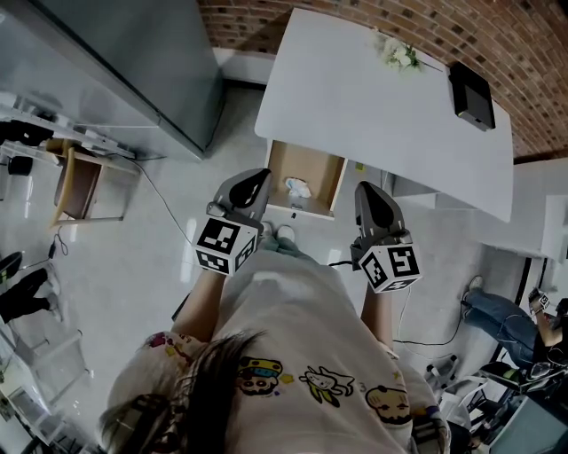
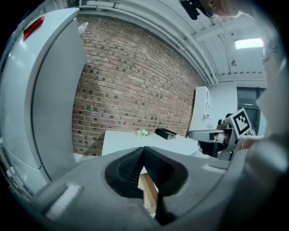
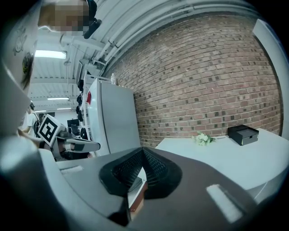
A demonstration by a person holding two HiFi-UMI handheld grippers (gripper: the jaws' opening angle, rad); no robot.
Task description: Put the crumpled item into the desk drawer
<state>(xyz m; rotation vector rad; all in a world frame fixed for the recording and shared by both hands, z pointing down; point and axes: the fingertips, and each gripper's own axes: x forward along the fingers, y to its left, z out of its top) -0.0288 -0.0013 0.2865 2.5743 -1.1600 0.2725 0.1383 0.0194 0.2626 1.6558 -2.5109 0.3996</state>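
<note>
A white crumpled item [image 1: 298,188] lies inside the open wooden drawer [image 1: 277,174] that sticks out from under the white desk [image 1: 355,97]. My left gripper [image 1: 255,191] hovers at the drawer's left front corner, its jaws shut with nothing between them. On the drawer's right side my right gripper [image 1: 366,202] is held level with it, also shut and empty. In the left gripper view the jaws [image 2: 144,155] meet at the tips, with the drawer's wood [image 2: 149,191] seen below. The right gripper [image 3: 142,155] shows the same closed tips over the drawer edge [image 3: 137,198].
A black box [image 1: 470,96] and a small bunch of white flowers [image 1: 398,55] sit on the desk's far side, against a brick wall [image 1: 373,16]. A grey fridge [image 1: 133,62] stands to the left. Cables [image 1: 426,341] trail on the pale floor.
</note>
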